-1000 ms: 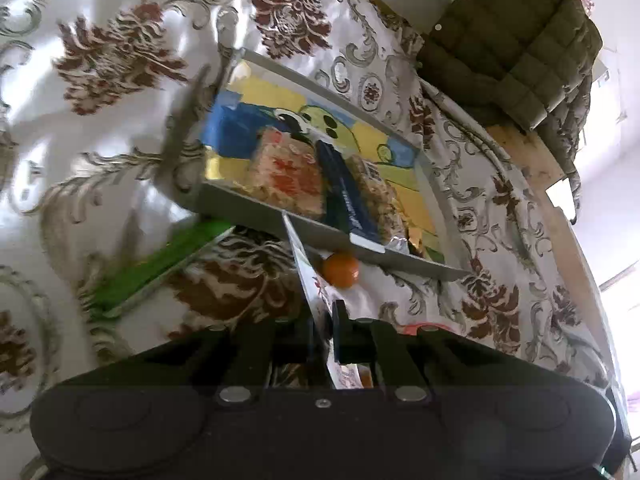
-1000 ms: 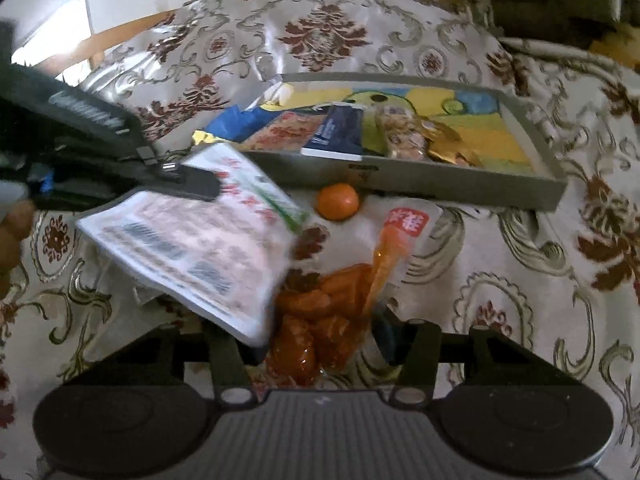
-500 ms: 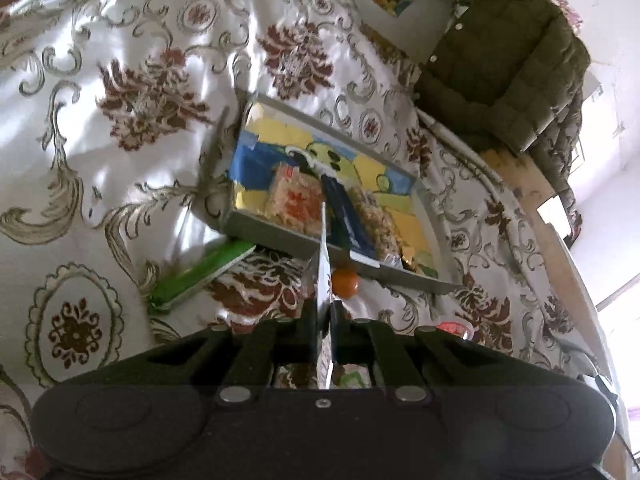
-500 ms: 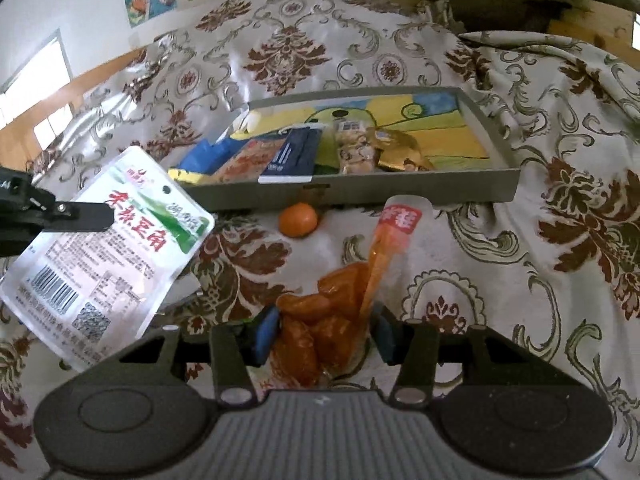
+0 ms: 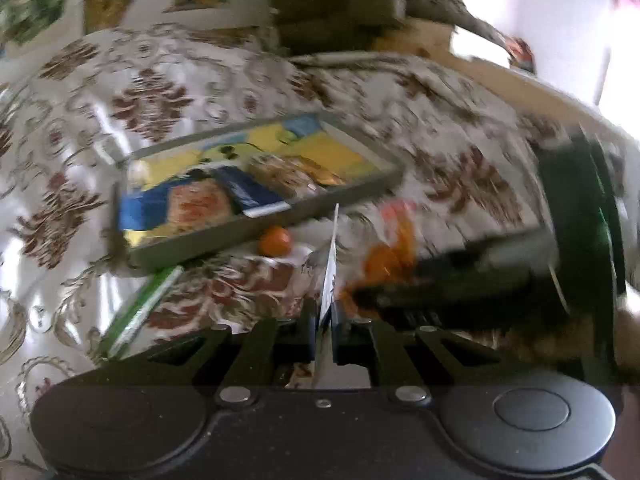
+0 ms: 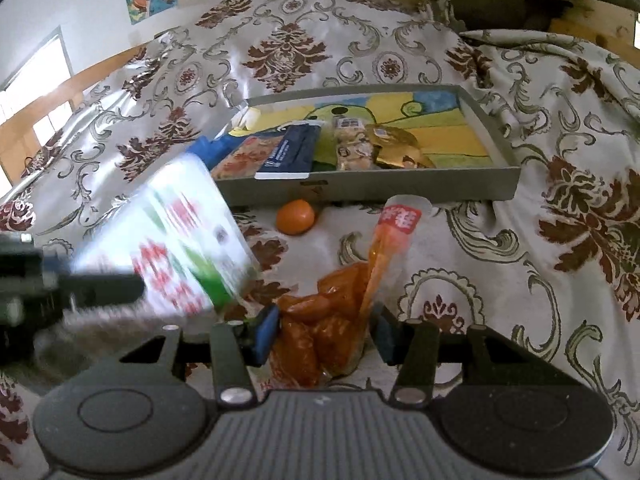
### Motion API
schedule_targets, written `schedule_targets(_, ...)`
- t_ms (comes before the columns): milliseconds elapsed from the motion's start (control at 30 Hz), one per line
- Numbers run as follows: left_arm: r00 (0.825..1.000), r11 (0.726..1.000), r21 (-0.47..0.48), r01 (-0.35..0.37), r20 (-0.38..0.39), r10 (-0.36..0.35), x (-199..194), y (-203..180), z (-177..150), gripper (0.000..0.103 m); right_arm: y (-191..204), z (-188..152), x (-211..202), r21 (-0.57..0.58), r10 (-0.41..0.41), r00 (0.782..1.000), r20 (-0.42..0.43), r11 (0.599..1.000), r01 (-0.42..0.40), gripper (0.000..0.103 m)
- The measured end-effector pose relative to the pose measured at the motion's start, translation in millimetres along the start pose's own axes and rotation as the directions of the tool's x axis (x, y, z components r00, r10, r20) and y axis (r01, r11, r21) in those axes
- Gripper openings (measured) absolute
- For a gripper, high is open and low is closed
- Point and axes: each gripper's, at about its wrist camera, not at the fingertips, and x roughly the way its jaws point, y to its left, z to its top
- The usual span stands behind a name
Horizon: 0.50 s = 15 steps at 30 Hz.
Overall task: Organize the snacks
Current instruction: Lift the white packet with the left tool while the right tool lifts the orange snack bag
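My left gripper (image 5: 322, 320) is shut on a flat white-and-green snack packet (image 5: 330, 264), seen edge-on; the packet shows blurred in the right wrist view (image 6: 172, 240), lifted above the cloth. My right gripper (image 6: 324, 330) is open, its fingers on either side of a clear bag of orange-red snacks (image 6: 332, 312) lying on the cloth. The grey tray (image 6: 400, 188) beyond holds several snack packs. It also shows in the left wrist view (image 5: 192, 244).
A small orange (image 6: 295, 217) lies just in front of the tray. A green flat pack (image 5: 140, 308) lies on the cloth left of the left gripper. The floral cloth (image 6: 560, 220) covers the whole surface. A dark jacket (image 5: 340, 4) sits at the back.
My left gripper has swung with the packet, so the tray now sits up and left and the right gripper enters its view. The right gripper still straddles the orange-red bag.
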Motion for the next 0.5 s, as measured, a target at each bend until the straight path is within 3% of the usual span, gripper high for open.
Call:
schedule_targets(233,0.997,0.989,0.139,0.057,-0.053,-0.050,7.0,-22.5,-13.0,0.010,-27.3,8.2,2.6,0.067,-0.027,1.000,-0.014,0.997,0.028,0.053)
schedule_targets(367,0.998,0.976,0.212,0.046,-0.056,-0.035,12.4,-35.9,-17.7,0.011,-48.9,13.3,0.5,0.136,-0.042,0.999,-0.003,0.990,0.042,0.052)
schedule_targets(500,1.000,0.958,0.285,-0.014,-0.003,0.015,7.8,-45.4,-20.0,0.007,-56.2,19.3,-5.3,0.150,-0.050,0.998,0.048,0.988,0.042,0.051)
